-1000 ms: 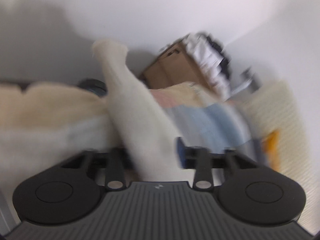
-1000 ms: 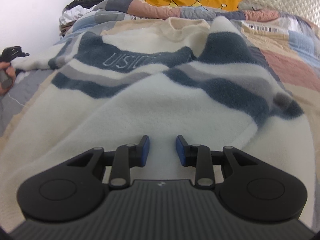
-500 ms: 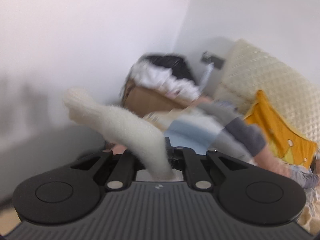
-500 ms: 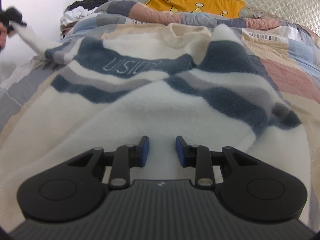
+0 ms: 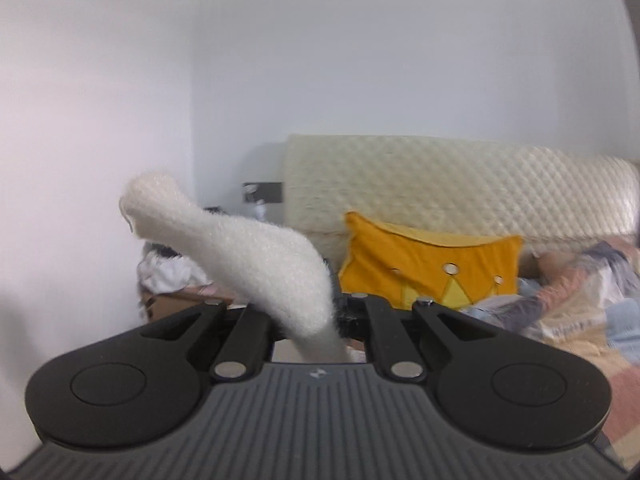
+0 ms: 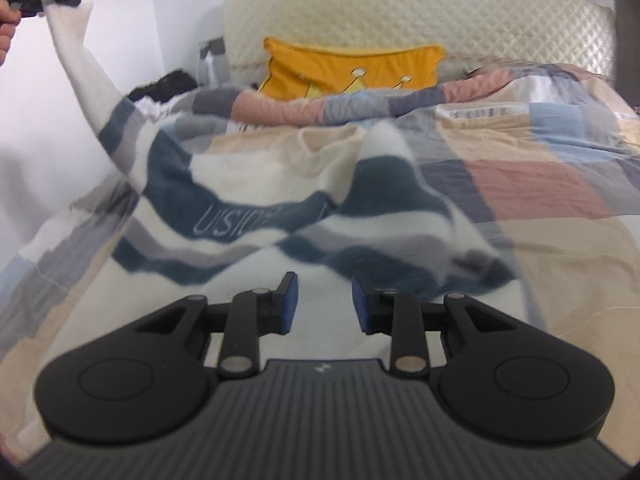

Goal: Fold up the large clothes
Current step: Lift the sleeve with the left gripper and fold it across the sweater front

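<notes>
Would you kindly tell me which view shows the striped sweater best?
The right wrist view: the striped sweater lies spread on the bed, lettering visible. The left wrist view shows only its white sleeve, pinched in the left gripper.

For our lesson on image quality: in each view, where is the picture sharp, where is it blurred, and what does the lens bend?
Left wrist view: the sleeve near the lens is soft, the pillow fairly clear, dark corners from the fisheye. Right wrist view: the right tongs are sharp, the sweater smeared, the headboard bowed.
</notes>
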`<state>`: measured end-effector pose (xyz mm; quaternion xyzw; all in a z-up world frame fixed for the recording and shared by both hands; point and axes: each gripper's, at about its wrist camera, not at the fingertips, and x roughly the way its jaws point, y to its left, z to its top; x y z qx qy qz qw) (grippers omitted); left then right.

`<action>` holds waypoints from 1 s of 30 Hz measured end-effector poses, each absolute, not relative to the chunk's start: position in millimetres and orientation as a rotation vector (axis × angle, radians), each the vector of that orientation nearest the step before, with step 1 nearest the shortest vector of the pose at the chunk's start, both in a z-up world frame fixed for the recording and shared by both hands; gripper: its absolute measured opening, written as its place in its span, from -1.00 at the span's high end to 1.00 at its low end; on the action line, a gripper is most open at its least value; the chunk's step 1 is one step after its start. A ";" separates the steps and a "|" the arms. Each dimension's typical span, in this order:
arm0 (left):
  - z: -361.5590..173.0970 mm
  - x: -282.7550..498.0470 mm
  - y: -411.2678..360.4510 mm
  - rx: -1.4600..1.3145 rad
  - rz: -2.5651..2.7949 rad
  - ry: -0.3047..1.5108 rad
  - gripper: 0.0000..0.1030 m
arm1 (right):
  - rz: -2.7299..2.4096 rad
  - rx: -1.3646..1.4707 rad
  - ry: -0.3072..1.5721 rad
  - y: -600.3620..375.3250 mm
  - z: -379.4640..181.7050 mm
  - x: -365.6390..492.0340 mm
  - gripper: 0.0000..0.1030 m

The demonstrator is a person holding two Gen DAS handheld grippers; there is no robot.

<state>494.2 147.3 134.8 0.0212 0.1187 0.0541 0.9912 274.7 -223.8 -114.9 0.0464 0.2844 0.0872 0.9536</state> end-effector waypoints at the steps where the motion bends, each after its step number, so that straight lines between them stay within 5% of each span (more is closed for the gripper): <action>1: 137.2 487.8 128.2 0.065 0.083 0.241 0.84 | 0.172 0.122 0.572 -231.7 -112.3 272.5 0.38; 12: 97.1 405.3 -85.1 0.271 -0.200 0.285 0.84 | 0.012 0.312 0.525 -314.8 -93.5 251.6 0.32; 30: -221.0 341.9 -222.0 0.279 -0.573 0.716 0.83 | -0.068 0.494 0.549 -375.1 -106.5 253.0 0.32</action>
